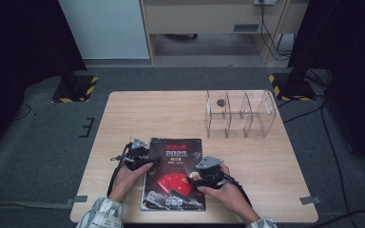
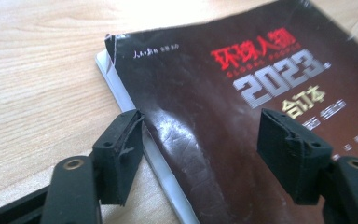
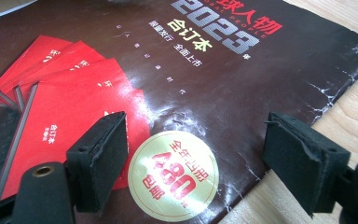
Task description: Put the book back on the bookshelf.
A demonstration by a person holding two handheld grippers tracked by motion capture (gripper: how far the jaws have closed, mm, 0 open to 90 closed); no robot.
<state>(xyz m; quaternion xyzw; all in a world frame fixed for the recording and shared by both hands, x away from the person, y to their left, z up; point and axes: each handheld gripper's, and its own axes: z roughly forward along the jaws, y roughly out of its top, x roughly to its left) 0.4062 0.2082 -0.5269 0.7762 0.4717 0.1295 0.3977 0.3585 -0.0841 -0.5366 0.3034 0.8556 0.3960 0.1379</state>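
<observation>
I hold one gripper in each hand over the book [image 1: 173, 173], which lies flat on the near middle of the table [image 1: 123, 114]. My right gripper [image 1: 196, 178] is at the book's right edge, its jaws apart, one over the red cards printed on the cover and one past the edge, above the wood; they press on nothing. I think I place it so because the worn edge there gives a way under the cover. My left gripper [image 1: 153, 161] is at the left edge, the spine side, jaws also apart, one beside the white page block and one over the dark cover. Probably it is there to steady or lift that side. Whether any jaw touches the book I cannot tell. Far right stands a clear rack [image 1: 240, 114] with upright dividers; a small dark thing [image 1: 221, 101] in its left slot is too small to make out.
</observation>
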